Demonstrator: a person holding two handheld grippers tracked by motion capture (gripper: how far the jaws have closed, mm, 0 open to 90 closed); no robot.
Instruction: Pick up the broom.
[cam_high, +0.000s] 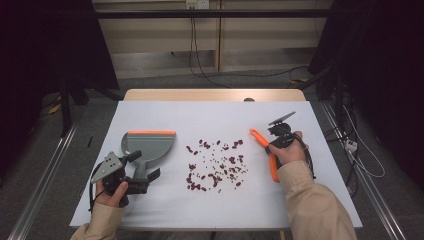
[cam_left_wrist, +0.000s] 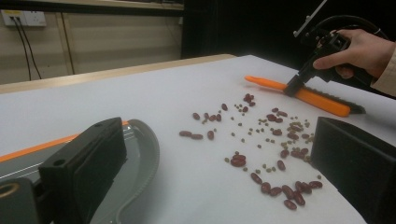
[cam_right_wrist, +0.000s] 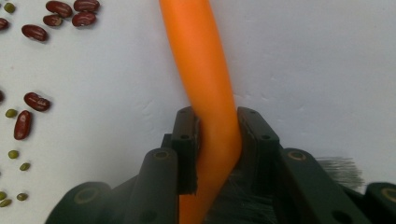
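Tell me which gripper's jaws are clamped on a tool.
The right gripper: its jaws pinch the orange brush handle. The left gripper sits at the grey dustpan, grip unclear.

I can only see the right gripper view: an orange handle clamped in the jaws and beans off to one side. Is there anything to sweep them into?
Observer: Yes. A grey plastic dustpan with an orange lip lies flat on the white table, across the beans from your orange-handled brush with black bristles.
Operator: Is the left gripper holding it?
Observer: No. The left gripper is open, with its jaws wide apart by the dustpan's handle.
Operator: How are the beans spread?
Observer: The dark red kidney beans and small green beans form one loose patch between the dustpan and the brush.
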